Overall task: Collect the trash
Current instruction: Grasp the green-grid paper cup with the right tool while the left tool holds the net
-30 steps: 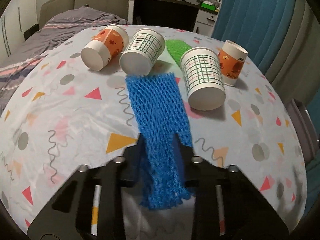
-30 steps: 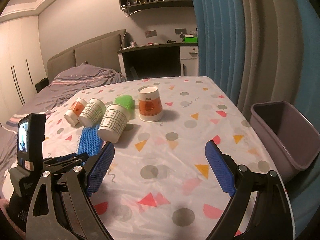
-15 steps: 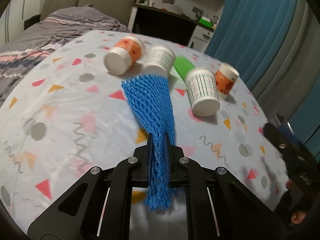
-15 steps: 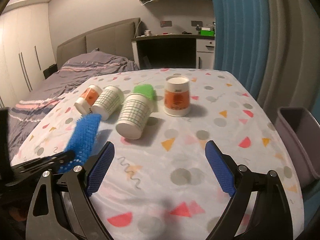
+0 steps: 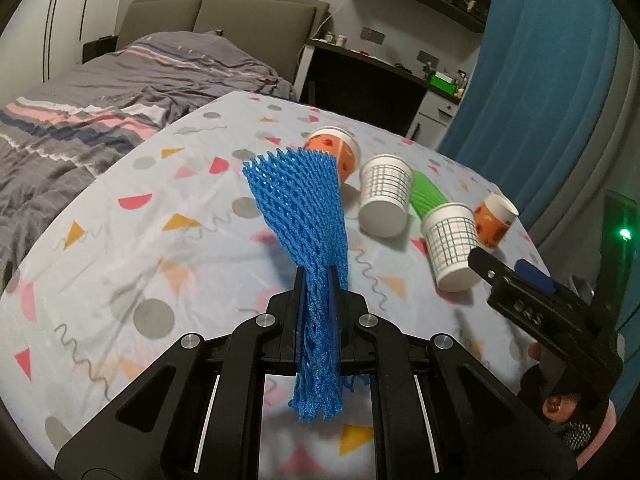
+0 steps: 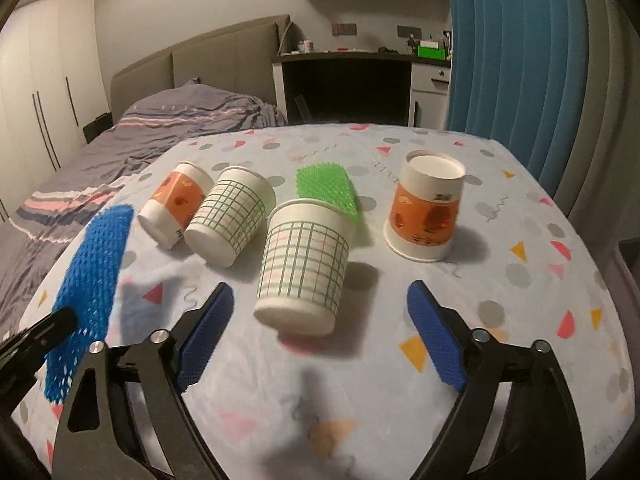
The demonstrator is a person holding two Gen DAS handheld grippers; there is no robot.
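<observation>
The left gripper (image 5: 318, 280) is squeezed almost shut on a blue foam net (image 5: 308, 232). The net is pinched near its lower part. Its wide top fans up above the gripper, and a short end hangs down below it. The net is lifted off the bench (image 5: 140, 248), which has a pale cloth with dots, triangles and squiggles on it.

The right gripper (image 6: 316, 332) is wide, and its jaws are closing a little. Its blue pads (image 6: 434, 336) touch nothing. A checked paper cup (image 6: 304, 264) lies on its side just ahead of the gap between the pads, with its bottom facing the gripper. The pads are not on the cup.

More trash sits on the bench. A green foam net (image 6: 326, 190) lies flat behind the checked cup and touches its rim. A second checked cup (image 6: 230, 216) lies on its side to the left. An orange cup (image 6: 176, 202) lies right beside that one. Another orange cup (image 6: 426, 210) stands upside down on the right, apart from the others.

In the right wrist view, the blue net shows at the left edge. In the left wrist view, the right gripper shows at the right edge, with a person's hand (image 5: 568, 412) behind it.

A bed (image 5: 100, 100) with a grey striped cover is behind the bench. A blue curtain (image 6: 500, 52) hangs on the right.
</observation>
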